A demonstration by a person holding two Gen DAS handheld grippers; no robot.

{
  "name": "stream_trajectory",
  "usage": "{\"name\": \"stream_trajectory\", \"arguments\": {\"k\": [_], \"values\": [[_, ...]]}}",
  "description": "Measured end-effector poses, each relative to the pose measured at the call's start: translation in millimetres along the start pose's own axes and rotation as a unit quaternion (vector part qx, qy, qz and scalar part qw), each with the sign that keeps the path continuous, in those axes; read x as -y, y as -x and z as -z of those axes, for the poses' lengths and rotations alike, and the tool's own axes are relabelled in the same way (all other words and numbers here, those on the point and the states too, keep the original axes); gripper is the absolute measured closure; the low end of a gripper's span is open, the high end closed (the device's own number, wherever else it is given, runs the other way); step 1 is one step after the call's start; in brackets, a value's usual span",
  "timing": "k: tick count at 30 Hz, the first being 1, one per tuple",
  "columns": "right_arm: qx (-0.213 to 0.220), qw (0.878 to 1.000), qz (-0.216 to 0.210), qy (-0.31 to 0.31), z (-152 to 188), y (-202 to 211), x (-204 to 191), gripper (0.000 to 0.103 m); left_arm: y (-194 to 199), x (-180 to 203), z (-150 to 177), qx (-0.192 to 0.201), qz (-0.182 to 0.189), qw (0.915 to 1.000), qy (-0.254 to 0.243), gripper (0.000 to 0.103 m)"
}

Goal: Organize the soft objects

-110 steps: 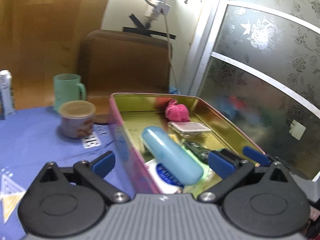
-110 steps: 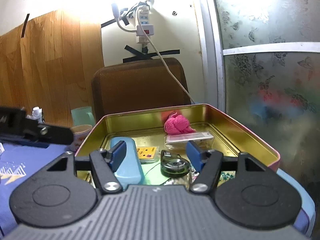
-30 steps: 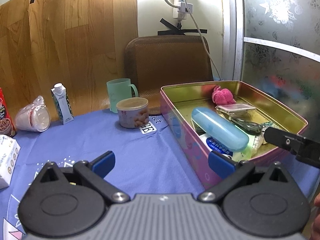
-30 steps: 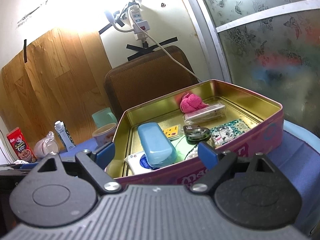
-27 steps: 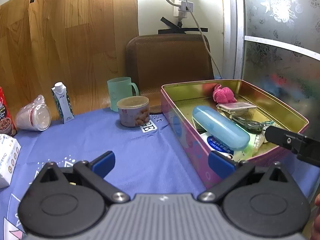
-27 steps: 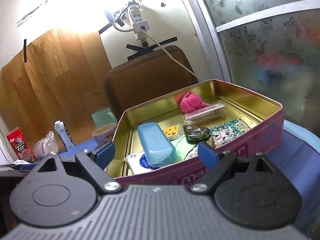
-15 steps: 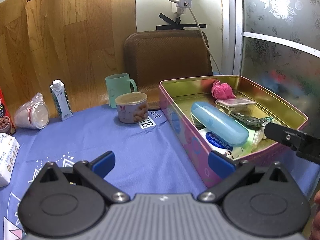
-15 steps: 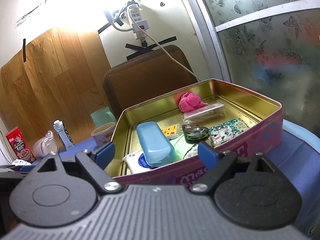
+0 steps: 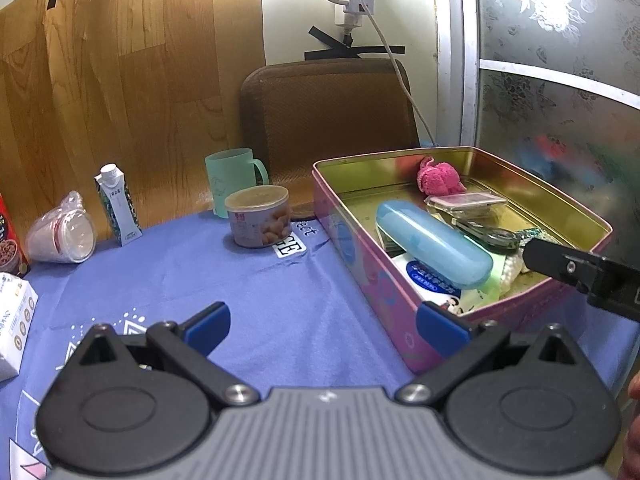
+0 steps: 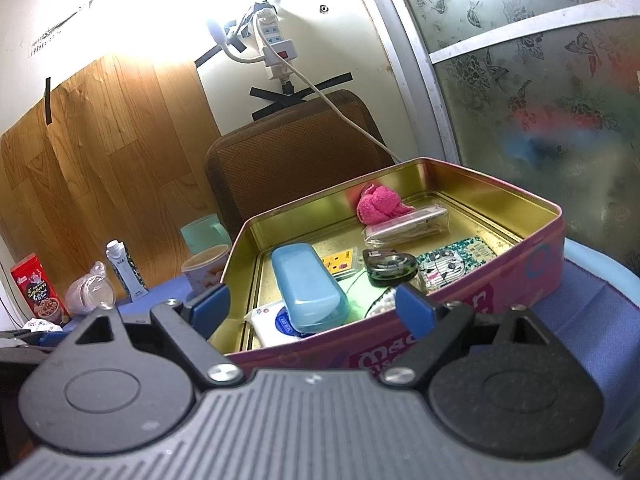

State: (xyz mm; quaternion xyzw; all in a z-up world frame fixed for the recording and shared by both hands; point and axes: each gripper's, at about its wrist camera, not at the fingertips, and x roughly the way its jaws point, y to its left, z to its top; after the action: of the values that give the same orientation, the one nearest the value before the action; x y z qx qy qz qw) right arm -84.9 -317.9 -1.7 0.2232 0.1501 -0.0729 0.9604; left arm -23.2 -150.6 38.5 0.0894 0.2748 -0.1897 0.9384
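Hovering wide open and empty, left tongs (image 9: 322,326) over the desk (image 9: 256,280), right tongs (image 10: 310,306) at the pink tin (image 10: 520,268); pink cloth (image 10: 378,204) sits at the back, likely next.

Left wrist cam sits back over the blue-clothed counter (image 9: 280,300), looking forward between its own tool's (image 9: 324,322) blue fingertips, with the pink tin (image 9: 360,248) off to the right of centre and a fair way ahead. It faces the brown chair back (image 9: 328,112) behind the tin.

Right wrist cam is way closer and lower, right up against the tin's (image 10: 460,320) near wall, tilted up a bit so you look over the rim into it, past its tool (image 10: 312,310).

Both views share the tin's inside, the chair back (image 10: 296,148) and the wall power strip (image 9: 352,0) (image 10: 276,48) above the tin. The right tool's black finger (image 9: 576,272) pokes into the left view by the tin's right corner.
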Motion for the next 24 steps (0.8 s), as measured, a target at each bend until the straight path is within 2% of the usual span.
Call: {"name": "stream_trajectory", "arguments": {"k": [24], "values": [[0.0, 1.0, 0.001, 0.0, 0.2, 1.4, -1.7, 0.011, 1.9, 1.8, 0.8, 0.003, -0.001, 0.9999, -0.012, 0.0]]}}
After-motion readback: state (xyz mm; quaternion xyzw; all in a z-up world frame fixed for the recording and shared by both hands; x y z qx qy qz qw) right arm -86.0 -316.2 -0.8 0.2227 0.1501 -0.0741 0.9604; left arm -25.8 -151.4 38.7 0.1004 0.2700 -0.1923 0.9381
